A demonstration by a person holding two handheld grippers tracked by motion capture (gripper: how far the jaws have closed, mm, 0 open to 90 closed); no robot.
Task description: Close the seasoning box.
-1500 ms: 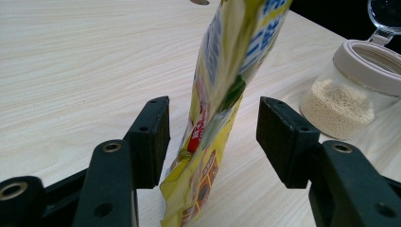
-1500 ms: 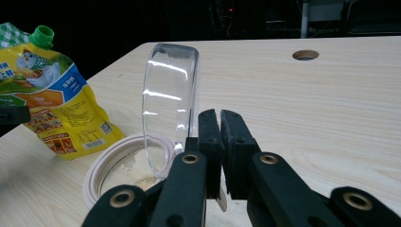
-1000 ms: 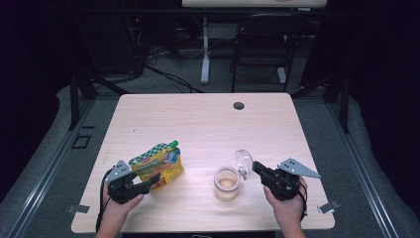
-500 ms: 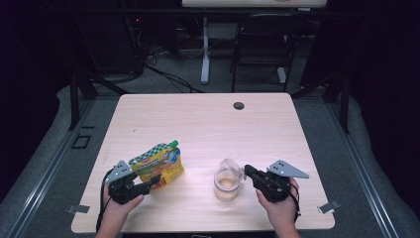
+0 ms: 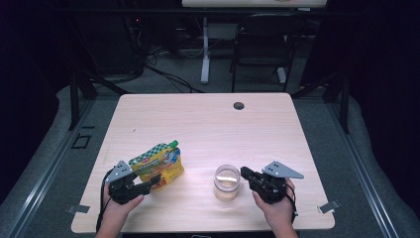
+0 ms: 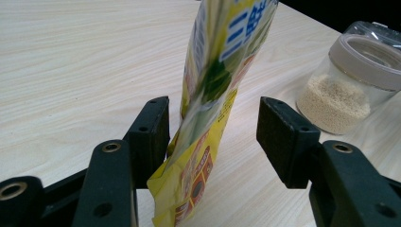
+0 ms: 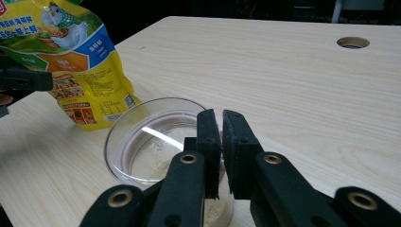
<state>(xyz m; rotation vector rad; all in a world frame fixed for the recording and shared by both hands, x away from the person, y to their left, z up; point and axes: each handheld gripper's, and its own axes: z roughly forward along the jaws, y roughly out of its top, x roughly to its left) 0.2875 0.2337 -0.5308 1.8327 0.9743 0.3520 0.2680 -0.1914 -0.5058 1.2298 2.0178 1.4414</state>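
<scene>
A yellow and green spouted pouch [image 5: 157,163] stands on the table [image 5: 208,129] at the front left. My left gripper [image 5: 148,183] is open around the pouch's bottom corner [image 6: 198,142]: one pad touches it and the other stands well clear. A small glass jar [image 5: 227,191] of pale grains sits at the front centre, its clear lid [image 7: 151,137] lying flat on its mouth. My right gripper [image 7: 221,127] is at the lid's near rim, and its jaws have just been opening to a thin slit. The rim runs in behind the pads.
A round cable hole [image 5: 238,105] lies near the table's far edge. A dark chair [image 5: 262,44] and a desk leg stand on the floor beyond. Bare wood stretches between the jar and the far edge.
The jar's lid, raised beside the jar a second ago, has come down flat onto the mouth. My right gripper moved left and down with it. The left gripper and pouch stayed put.
</scene>
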